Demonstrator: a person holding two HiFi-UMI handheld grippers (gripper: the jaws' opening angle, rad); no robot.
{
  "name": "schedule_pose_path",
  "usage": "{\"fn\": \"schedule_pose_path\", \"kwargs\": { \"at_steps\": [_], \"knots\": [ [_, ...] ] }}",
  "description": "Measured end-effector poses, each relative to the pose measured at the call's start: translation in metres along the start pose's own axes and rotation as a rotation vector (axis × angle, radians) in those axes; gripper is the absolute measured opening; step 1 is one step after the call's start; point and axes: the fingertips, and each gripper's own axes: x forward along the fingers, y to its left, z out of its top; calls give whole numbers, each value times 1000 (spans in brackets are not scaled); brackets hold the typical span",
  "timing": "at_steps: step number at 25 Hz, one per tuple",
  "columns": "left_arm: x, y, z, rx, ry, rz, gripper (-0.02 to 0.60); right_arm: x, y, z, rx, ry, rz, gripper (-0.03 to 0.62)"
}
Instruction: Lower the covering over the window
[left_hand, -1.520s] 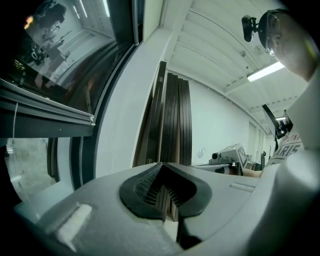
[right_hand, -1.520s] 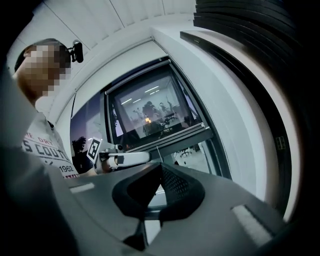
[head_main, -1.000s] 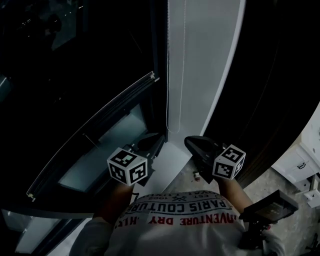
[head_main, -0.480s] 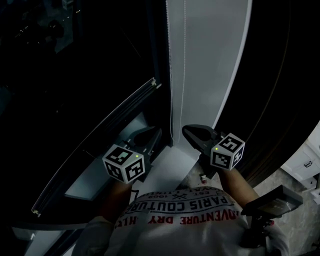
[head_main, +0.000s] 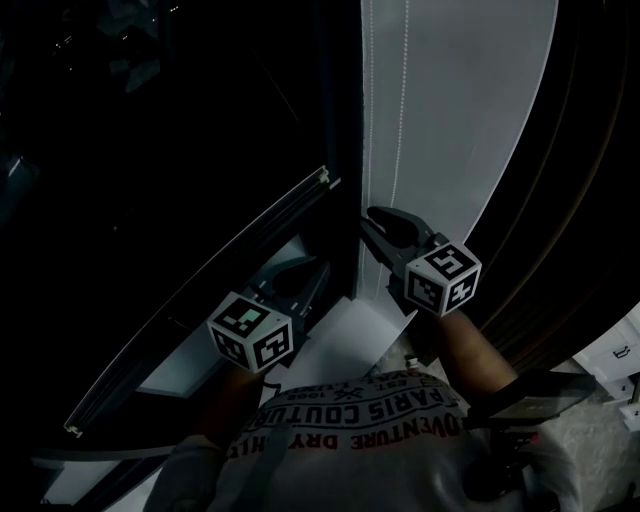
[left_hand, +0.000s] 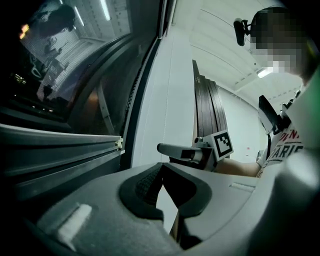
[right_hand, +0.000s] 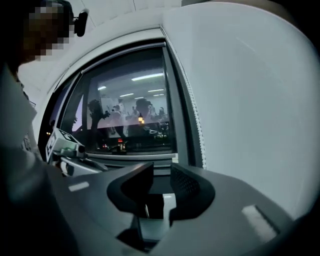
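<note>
Head view: right tongs (head_main: 378, 225) beside bead cord (head_main: 371, 100) on white wall (head_main: 470, 110), just spreading, nothing between, likely to grab cord. Left tongs (head_main: 312, 278) pressed together, empty, waiting.

Black-and-white square patterns were displayed on one marker cube (head_main: 252, 333) and on a second marker cube (head_main: 443, 279). The window glass (head_main: 180, 150) was rendered black, the adjoining panel (head_main: 470, 120) pale grey, the shirt (head_main: 370, 445) white with red lettering.
</note>
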Motion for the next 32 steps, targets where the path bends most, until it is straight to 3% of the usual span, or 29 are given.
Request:
{"fn": "schedule_pose_path", "kwargs": {
  "at_steps": [8, 16, 27, 30, 32],
  "knots": [
    [6, 12, 0, 9, 5, 18, 2, 29, -50, 7, -40, -24, -192, 155],
    [4, 28, 7, -8, -22, 55, 2, 57, -70, 21, -50, -64, -273, 175],
    [0, 31, 7, 8, -14, 65, 2, 86, -79, 11, -49, -38, -305, 134],
    [-1, 29, 7, 5, -17, 66, 2, 86, -82, 10, -75, -31, -334, 99],
    [-2, 28, 8, 8, -17, 64, 2, 83, -85, 8, -94, -26, -356, 37]
  ]
}}
